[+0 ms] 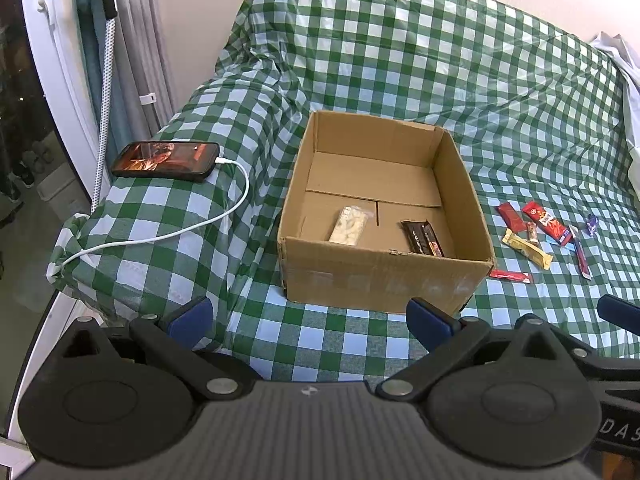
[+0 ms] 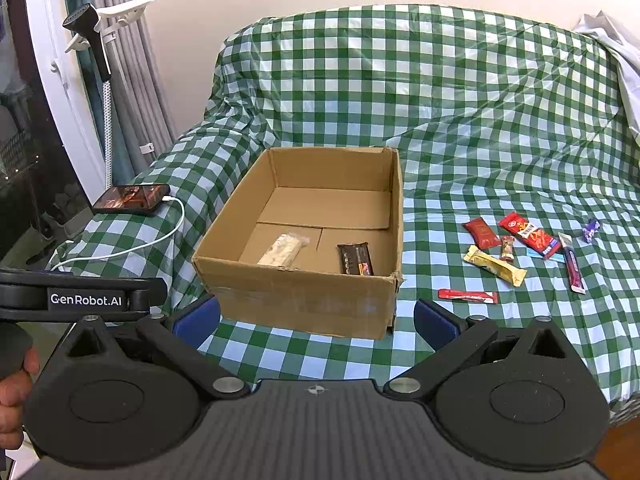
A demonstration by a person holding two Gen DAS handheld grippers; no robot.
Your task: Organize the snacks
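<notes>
An open cardboard box (image 1: 384,280) (image 2: 304,300) stands on the green checked cloth. Inside lie a pale clear-wrapped bar (image 1: 349,225) (image 2: 282,249) and a dark brown bar (image 1: 422,237) (image 2: 355,259). Right of the box lie several loose snacks: a yellow bar (image 1: 527,249) (image 2: 495,265), a red packet (image 1: 510,216) (image 2: 481,233), a long red pack (image 1: 546,222) (image 2: 529,234), a flat red sachet (image 1: 511,276) (image 2: 468,296) and a purple candy (image 2: 591,229). My left gripper (image 1: 310,320) and right gripper (image 2: 316,318) both hang open and empty in front of the box.
A phone (image 1: 166,161) (image 2: 132,199) on a white charging cable (image 1: 176,232) lies on the covered armrest left of the box. A steamer head on a pole (image 2: 90,36) and curtains stand at far left. A hand (image 2: 14,396) holds the left gripper's body.
</notes>
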